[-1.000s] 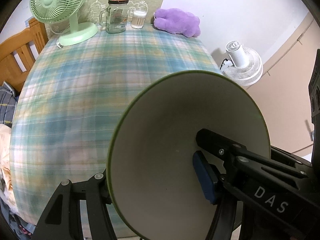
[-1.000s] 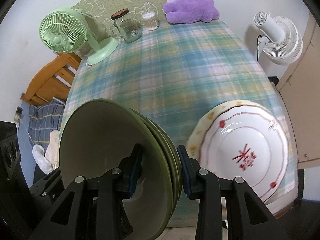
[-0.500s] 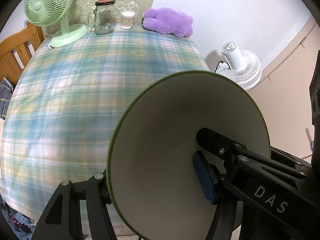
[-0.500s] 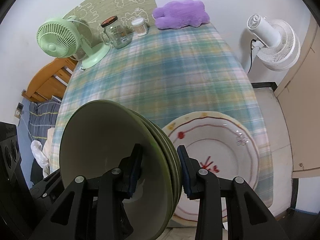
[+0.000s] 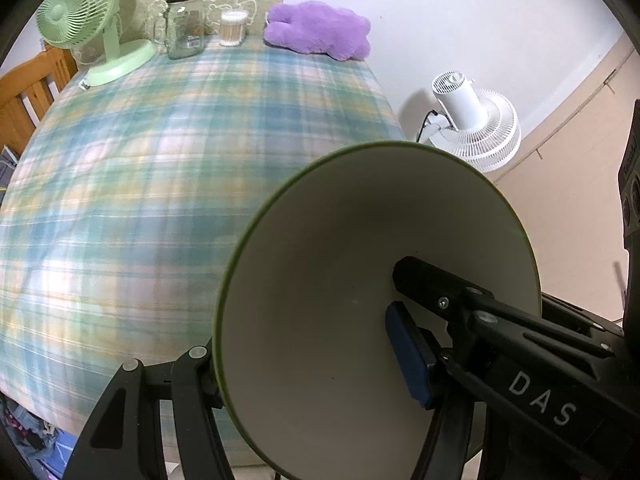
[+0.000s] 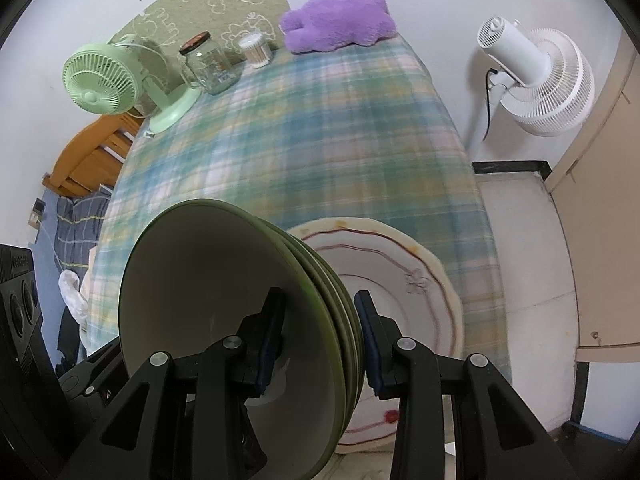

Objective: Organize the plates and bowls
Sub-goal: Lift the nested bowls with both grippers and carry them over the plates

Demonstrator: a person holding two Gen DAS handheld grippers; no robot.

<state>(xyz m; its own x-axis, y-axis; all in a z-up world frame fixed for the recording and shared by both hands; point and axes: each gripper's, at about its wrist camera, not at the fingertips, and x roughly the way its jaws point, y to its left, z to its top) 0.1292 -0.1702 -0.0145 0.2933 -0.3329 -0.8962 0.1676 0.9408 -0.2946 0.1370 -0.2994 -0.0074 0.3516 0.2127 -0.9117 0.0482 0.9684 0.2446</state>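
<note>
A stack of olive-green bowls [image 6: 208, 288] with cream insides is tilted on its side above the plaid tablecloth [image 6: 304, 152]. My right gripper [image 6: 320, 340] is shut on the stack's rim, left finger inside, right finger on the outer wall. In the left wrist view a cream bowl with a green rim [image 5: 340, 280] fills the lower right. My left gripper [image 5: 304, 360] is shut on it, the blue pad [image 5: 408, 360] pressing its inside and the other finger behind its wall. A white plate with red trim [image 6: 400, 280] lies flat near the table's front edge, partly hidden behind the bowls.
At the table's far end stand a green desk fan [image 5: 80, 20], a glass jar [image 5: 186, 24], a small cotton-swab tub [image 5: 233, 28] and a purple plush toy [image 5: 320, 28]. A white floor fan [image 6: 536, 76] stands right of the table. A wooden chair [image 6: 88, 156] is at the left.
Both grippers have carried the bowls sideways over the table, grips unchanged. In the right wrist view the white plate has drifted from the right to behind and under the bowls.
</note>
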